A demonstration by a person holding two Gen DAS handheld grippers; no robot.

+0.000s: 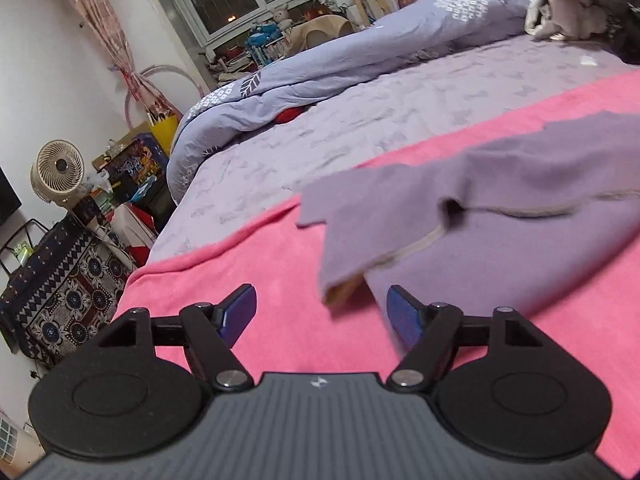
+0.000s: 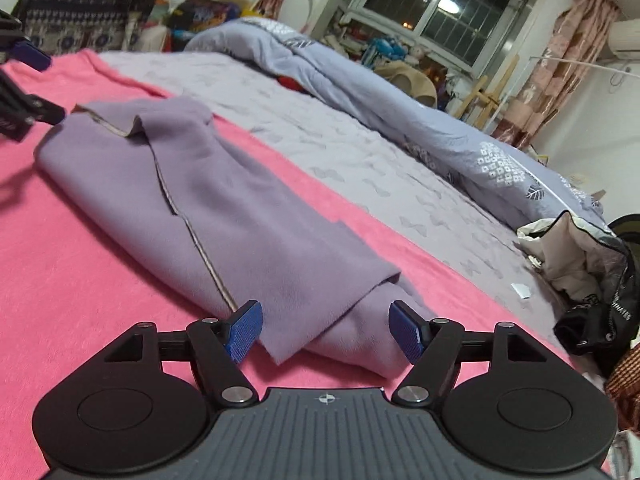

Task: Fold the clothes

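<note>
A purple garment (image 1: 500,216) with a pale trim lies partly folded on a pink blanket (image 1: 248,264). My left gripper (image 1: 322,314) is open and empty, just short of the garment's near corner. In the right wrist view the same garment (image 2: 224,200) stretches away from me. My right gripper (image 2: 326,330) is open, its blue pads on either side of the garment's near folded end, holding nothing. The left gripper (image 2: 24,80) shows at the far left edge beyond the garment.
The pink blanket (image 2: 72,272) covers the near side of a bed with a lilac sheet (image 2: 320,132). A bunched blue duvet (image 2: 400,112) lies along the far side. A pile of other clothes (image 2: 588,280) sits at the right. A fan (image 1: 60,172) and cluttered furniture stand beside the bed.
</note>
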